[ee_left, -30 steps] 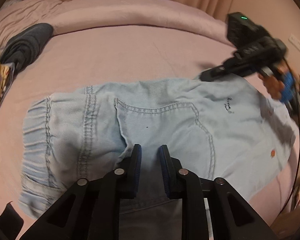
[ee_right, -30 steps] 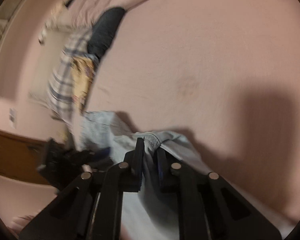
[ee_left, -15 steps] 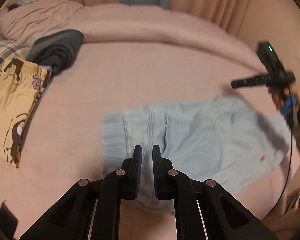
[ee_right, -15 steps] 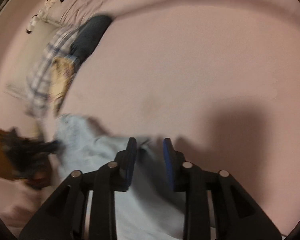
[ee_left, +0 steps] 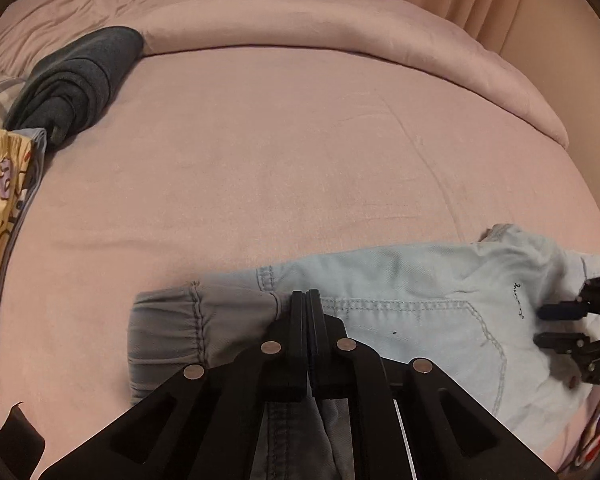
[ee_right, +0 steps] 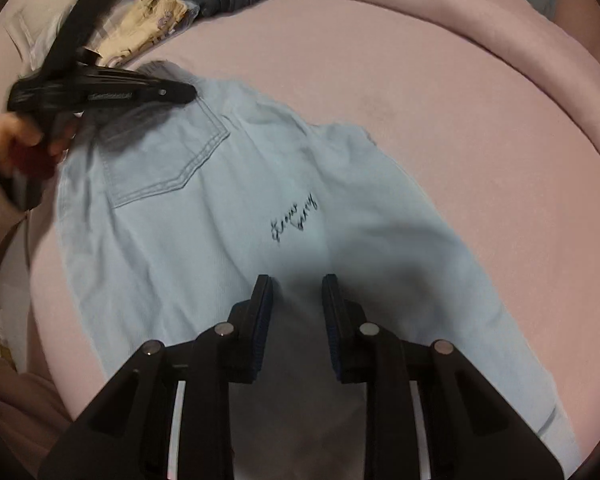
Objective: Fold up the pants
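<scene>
Pants (ee_right: 204,216) in pale blue denim lie spread on the pink bed (ee_left: 284,152), back pocket and a small scripted mark facing up, the elastic waistband end toward the left hand-held gripper (ee_left: 307,300) and the leg end beneath the right hand-held gripper (ee_right: 297,300); the garment sits near the bed's front edge, well apart from the dark folded clothes (ee_left: 76,80) and the yellow printed garment (ee_left: 0,184) stacked at the far left; the left hand-held gripper is clenched, its pads pressed together at the waistband seam, and it appears to pinch the denim there, though whether cloth is really caught between the pads is hard to make out; the right hand-held gripper stands apart over the leg fabric with its jaws closing, nothing pinched between them and the cloth only lying below; the step in hand looks like laying the pants flat and taking hold for a fold, probably bringing one end over the other; the next move calls for the right hand-held gripper to drop onto the leg edge and catch the layers of denim cleanly; then both ends must travel evenly, so the fold lands square without dragging the pants off the bed.
</scene>
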